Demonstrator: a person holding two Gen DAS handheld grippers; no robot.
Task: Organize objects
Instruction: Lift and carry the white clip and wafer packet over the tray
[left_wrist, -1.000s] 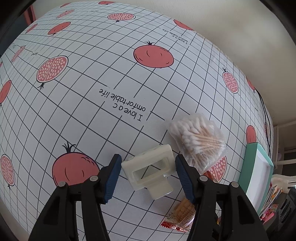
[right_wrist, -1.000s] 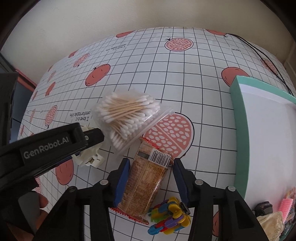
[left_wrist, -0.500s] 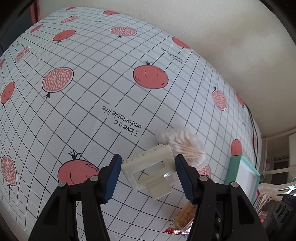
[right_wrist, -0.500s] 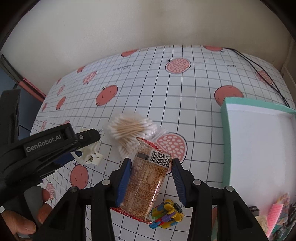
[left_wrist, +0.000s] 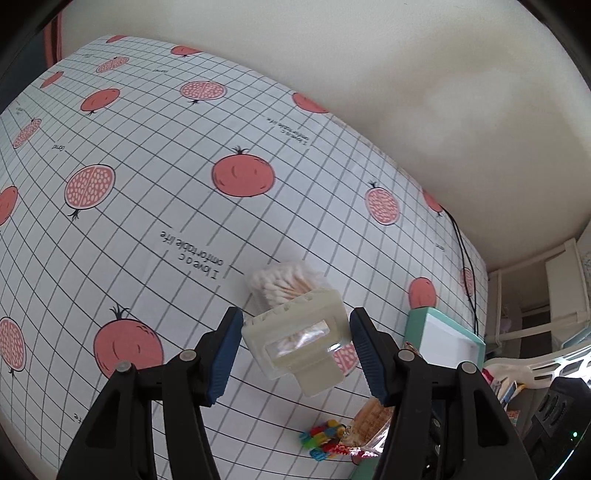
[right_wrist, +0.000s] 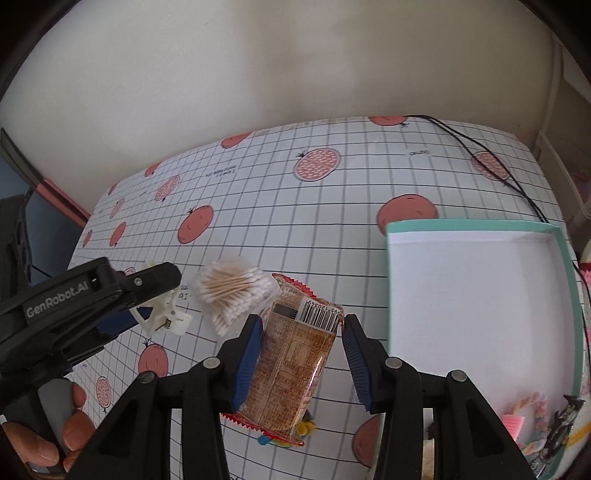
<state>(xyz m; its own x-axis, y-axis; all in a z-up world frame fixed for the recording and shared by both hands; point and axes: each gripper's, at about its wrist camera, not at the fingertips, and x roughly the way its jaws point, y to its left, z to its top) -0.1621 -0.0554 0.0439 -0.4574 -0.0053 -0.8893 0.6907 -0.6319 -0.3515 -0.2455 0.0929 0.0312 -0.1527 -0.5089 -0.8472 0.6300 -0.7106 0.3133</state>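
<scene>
My left gripper (left_wrist: 295, 330) is shut on a translucent white plastic clip (left_wrist: 297, 345), held in the air above the pomegranate-print tablecloth (left_wrist: 155, 192). In the right wrist view the left gripper (right_wrist: 155, 295) reaches in from the left with the clip (right_wrist: 162, 319) in its tips. My right gripper (right_wrist: 303, 328) is shut on a brown snack packet (right_wrist: 291, 369) with a barcode, also lifted off the table. A clear bag of cotton swabs (right_wrist: 232, 291) lies on the cloth between the two grippers, partly hidden behind the clip in the left wrist view (left_wrist: 284, 282).
A teal box with a white inside (right_wrist: 461, 224) stands to the right, with a pink comb and small items (right_wrist: 517, 421) in its near corner. A colourful toy (left_wrist: 321, 439) lies under the packet. A black cable (right_wrist: 517, 184) runs along the far right. A hand (right_wrist: 74, 432) grips the left handle.
Both grippers have risen off the table with the clip and the snack packet still in them. The cloth, the swab bag and the teal box look farther below.
</scene>
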